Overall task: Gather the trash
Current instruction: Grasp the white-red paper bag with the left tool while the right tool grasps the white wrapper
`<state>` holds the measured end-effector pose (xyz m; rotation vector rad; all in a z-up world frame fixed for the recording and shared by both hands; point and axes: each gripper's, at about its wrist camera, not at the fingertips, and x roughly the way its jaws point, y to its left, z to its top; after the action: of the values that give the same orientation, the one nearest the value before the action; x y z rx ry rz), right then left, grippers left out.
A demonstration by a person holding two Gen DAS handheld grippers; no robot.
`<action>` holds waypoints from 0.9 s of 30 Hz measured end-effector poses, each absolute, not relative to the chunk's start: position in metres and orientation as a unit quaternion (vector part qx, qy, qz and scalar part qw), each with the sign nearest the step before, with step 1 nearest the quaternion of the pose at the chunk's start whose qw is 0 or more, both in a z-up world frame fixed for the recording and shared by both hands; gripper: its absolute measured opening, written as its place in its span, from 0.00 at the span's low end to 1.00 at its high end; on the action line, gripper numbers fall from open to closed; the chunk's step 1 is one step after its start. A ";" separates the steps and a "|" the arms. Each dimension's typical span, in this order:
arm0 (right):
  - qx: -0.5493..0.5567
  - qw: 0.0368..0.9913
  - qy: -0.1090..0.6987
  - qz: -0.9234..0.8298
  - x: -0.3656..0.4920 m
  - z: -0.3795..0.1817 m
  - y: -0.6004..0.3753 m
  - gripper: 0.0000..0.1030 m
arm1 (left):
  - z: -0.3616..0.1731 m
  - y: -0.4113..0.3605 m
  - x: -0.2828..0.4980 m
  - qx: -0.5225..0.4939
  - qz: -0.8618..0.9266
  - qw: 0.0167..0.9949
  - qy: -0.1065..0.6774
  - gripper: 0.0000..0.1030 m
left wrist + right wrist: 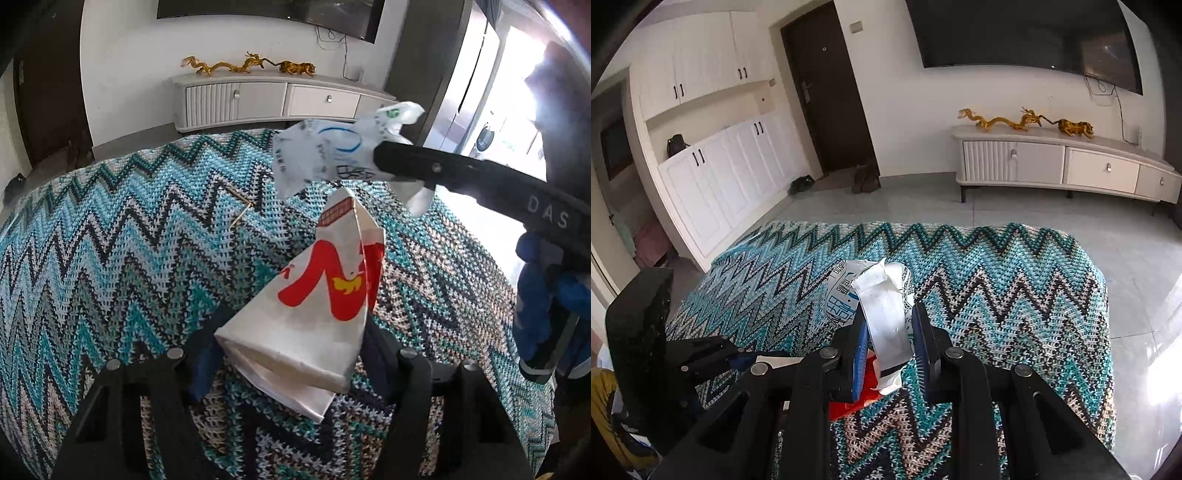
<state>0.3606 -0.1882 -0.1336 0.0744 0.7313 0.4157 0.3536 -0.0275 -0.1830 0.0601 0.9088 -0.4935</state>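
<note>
The right gripper pinches a crumpled white wrapper above a zigzag-knit blanket, while the left gripper, jaws half spread, straddles a red-and-white paper bag, contact unclear.

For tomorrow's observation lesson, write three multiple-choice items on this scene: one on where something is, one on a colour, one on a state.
1. Where does the paper bag sit?
A. Between the fingers of the left hand-held gripper
B. On the cabinet
C. On the floor

2. What colour is the bag's large print?
A. Green
B. Red
C. Purple

3. What is the right hand-held gripper doing?
A. Open and holding nothing
B. Resting on the blanket
C. Shut on a crumpled wrapper

Answers:
1 A: the left wrist view shows the bag between the fingers, over the zigzag blanket.
2 B: red shapes cover its white side.
3 C: the white wrapper is pinched in its jaws and lifted off the blanket.
</note>
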 end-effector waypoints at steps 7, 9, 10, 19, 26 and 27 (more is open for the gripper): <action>0.039 0.915 0.351 0.196 0.352 -0.130 -0.193 0.22 | -0.176 -0.023 0.338 0.043 -0.227 0.882 0.411 0.60; 0.041 0.916 0.349 0.194 0.347 -0.127 -0.195 0.22 | -0.171 -0.021 0.329 0.038 -0.221 0.886 0.407 0.60; 0.042 0.917 0.347 0.192 0.344 -0.125 -0.197 0.22 | -0.168 -0.019 0.327 0.036 -0.219 0.887 0.405 0.51; 0.050 0.927 0.328 0.175 0.302 -0.091 -0.207 0.22 | -0.141 0.015 0.292 -0.001 -0.205 0.894 0.399 0.24; 0.050 0.933 0.308 0.177 0.250 -0.061 -0.211 0.22 | -0.105 0.029 0.245 -0.003 -0.198 0.906 0.374 0.10; 0.051 0.934 0.305 0.177 0.241 -0.057 -0.212 0.22 | -0.100 0.030 0.236 -0.001 -0.197 0.908 0.369 0.10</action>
<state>0.2410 -0.2116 -0.0570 0.1034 0.6232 0.3627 0.2364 0.0305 -0.0996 -0.0028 0.7620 -0.4059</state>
